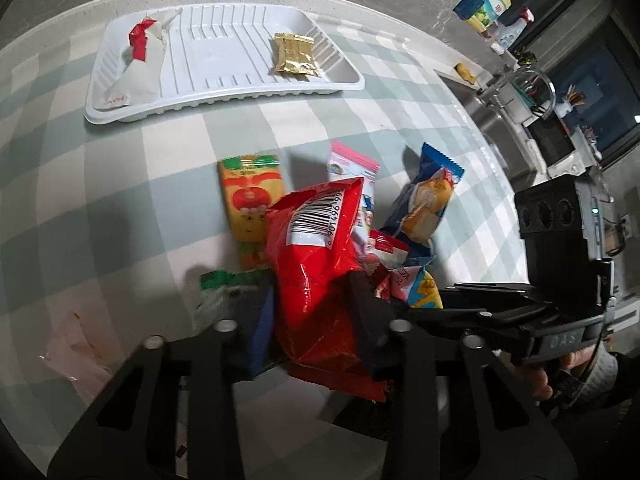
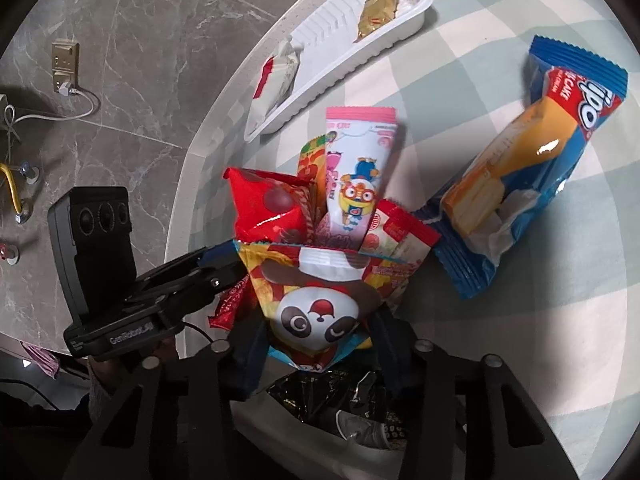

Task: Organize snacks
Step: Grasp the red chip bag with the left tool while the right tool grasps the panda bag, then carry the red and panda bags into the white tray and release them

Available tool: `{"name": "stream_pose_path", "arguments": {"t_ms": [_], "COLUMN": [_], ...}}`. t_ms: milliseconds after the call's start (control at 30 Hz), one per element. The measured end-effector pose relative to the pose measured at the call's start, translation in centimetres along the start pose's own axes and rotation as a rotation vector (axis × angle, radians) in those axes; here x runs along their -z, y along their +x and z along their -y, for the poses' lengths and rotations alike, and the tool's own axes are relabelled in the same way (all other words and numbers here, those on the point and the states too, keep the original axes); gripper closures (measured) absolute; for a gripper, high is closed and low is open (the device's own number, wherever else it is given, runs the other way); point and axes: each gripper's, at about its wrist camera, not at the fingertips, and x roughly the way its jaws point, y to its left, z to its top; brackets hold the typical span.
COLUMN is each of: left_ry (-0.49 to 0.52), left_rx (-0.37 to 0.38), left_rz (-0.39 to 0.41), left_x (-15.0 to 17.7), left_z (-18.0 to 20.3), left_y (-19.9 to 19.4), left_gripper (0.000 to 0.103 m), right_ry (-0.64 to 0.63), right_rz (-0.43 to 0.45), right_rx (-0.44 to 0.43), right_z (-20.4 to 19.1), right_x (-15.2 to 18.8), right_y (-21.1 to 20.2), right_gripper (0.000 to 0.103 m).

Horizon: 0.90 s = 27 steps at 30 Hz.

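Note:
My left gripper (image 1: 316, 316) is shut on a red snack bag (image 1: 316, 264) with a barcode, held above the checked tablecloth. My right gripper (image 2: 316, 340) is shut on a panda snack packet (image 2: 316, 300), right beside the left gripper (image 2: 224, 272) and the red bag (image 2: 268, 204). Loose on the cloth lie a yellow apple packet (image 1: 250, 192), a pink-topped cartoon packet (image 2: 360, 160), a small red-and-white packet (image 2: 400, 232) and a blue cake packet (image 2: 532, 172). The white tray (image 1: 240, 92) at the back holds a white-and-red packet (image 1: 138, 60) and a gold packet (image 1: 294, 56).
A green packet (image 1: 224, 280) lies under my left fingers. A dark patterned bag (image 2: 340, 404) lies below my right gripper. A sink (image 1: 492, 120) and bottles (image 1: 492, 4) stand at the right. The table edge drops to a grey floor (image 2: 140, 60).

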Motion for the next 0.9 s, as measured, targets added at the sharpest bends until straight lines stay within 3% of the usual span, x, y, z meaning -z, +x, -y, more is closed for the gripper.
{"name": "stream_pose_path", "arguments": {"t_ms": [67, 267, 500, 900], "left_ry": [-0.009, -0.053, -0.067, -0.116], "left_rx": [0.014, 0.08, 0.117, 0.165], "left_rz": [0.005, 0.026, 0.041, 0.093], "left_x": [0.1, 0.2, 0.4, 0.0], "left_z": [-0.1, -0.8, -1.1, -2.5], "left_y": [-0.2, -1.2, -2.1, -4.6], "left_gripper": [0.078, 0.086, 0.086, 0.087], "right_ry": [0.012, 0.073, 0.117, 0.133], "right_rz": [0.005, 0.031, 0.083, 0.15], "right_rx": [-0.016, -0.073, -0.134, -0.162], "right_z": [0.2, 1.0, 1.3, 1.1], "right_x": [0.1, 0.1, 0.0, -1.1], "right_y": [-0.4, -1.9, -4.0, -6.5], "right_gripper": [0.065, 0.069, 0.069, 0.069]}}
